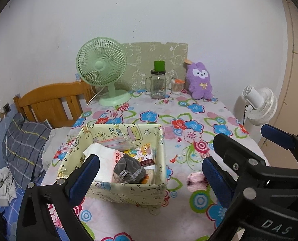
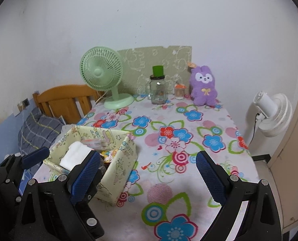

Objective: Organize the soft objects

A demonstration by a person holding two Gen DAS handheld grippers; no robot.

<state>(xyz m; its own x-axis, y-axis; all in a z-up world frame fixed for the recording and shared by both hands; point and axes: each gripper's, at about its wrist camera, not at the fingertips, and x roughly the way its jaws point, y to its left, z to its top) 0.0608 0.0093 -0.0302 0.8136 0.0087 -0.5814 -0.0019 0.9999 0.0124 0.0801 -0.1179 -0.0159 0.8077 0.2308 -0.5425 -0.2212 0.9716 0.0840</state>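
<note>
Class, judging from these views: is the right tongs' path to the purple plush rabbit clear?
Probably yes: the right tongs are open and empty, and only bare tablecloth lies before the rabbit.

Readable lettering: one marking only

The white letters "D A S" are seen on the black plastic body of the right tongs (image 1: 239, 146) in the left wrist view; print inside the pale yellow cartoon-patterned fabric box (image 1: 128, 192) cannot be read.

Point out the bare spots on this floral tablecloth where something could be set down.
Most open: the broad middle and right of the floral tablecloth, between the pale yellow fabric storage box and the purple plush rabbit. The back edge is crowded: mint green desk fan, clear glass jar, rabbit.
</note>
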